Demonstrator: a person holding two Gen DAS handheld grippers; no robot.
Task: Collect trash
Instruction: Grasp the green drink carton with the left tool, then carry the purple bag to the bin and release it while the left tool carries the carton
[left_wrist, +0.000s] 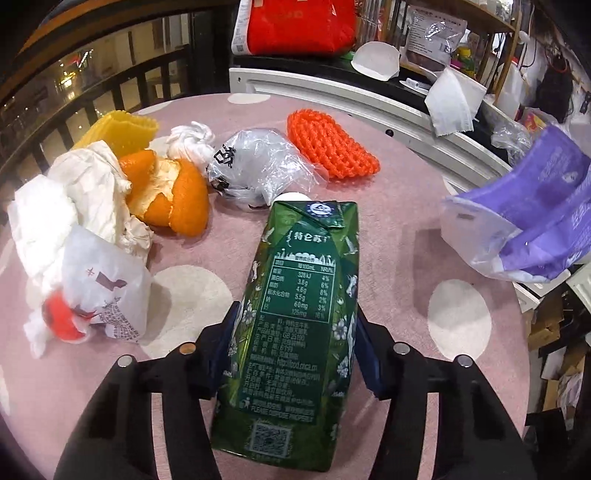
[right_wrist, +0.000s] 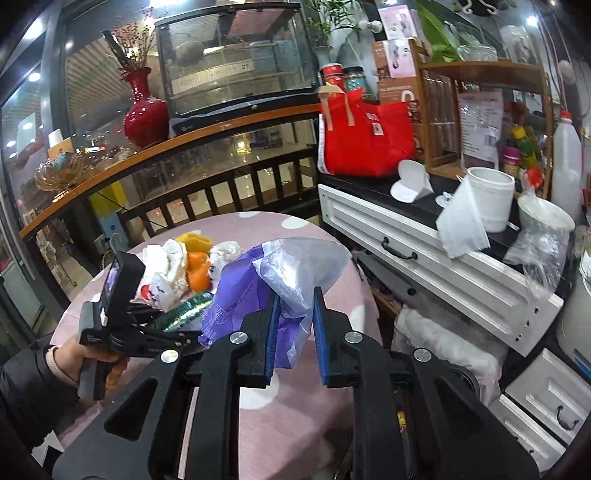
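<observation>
My left gripper (left_wrist: 295, 314) is shut on a green milk carton (left_wrist: 299, 295) and holds it above the pink dotted table (left_wrist: 406, 206); the carton also shows in the right wrist view (right_wrist: 184, 314). My right gripper (right_wrist: 295, 299) is shut on the edge of a purple and clear plastic bag (right_wrist: 258, 288), held up at the table's right side; the bag also shows in the left wrist view (left_wrist: 524, 225). Trash lies on the table: orange peel (left_wrist: 170, 195), crumpled white paper (left_wrist: 77, 206), a printed wrapper (left_wrist: 103, 288), a clear plastic bag (left_wrist: 258, 166), orange foam net (left_wrist: 328, 144), and yellow foam (left_wrist: 118, 129).
A white drawer cabinet (right_wrist: 424, 251) stands right of the table, with a red bag (right_wrist: 365, 136), white tubs and bottles on top. A dark railing (right_wrist: 221, 181) and a shelf with a red vase (right_wrist: 144, 110) run behind the table.
</observation>
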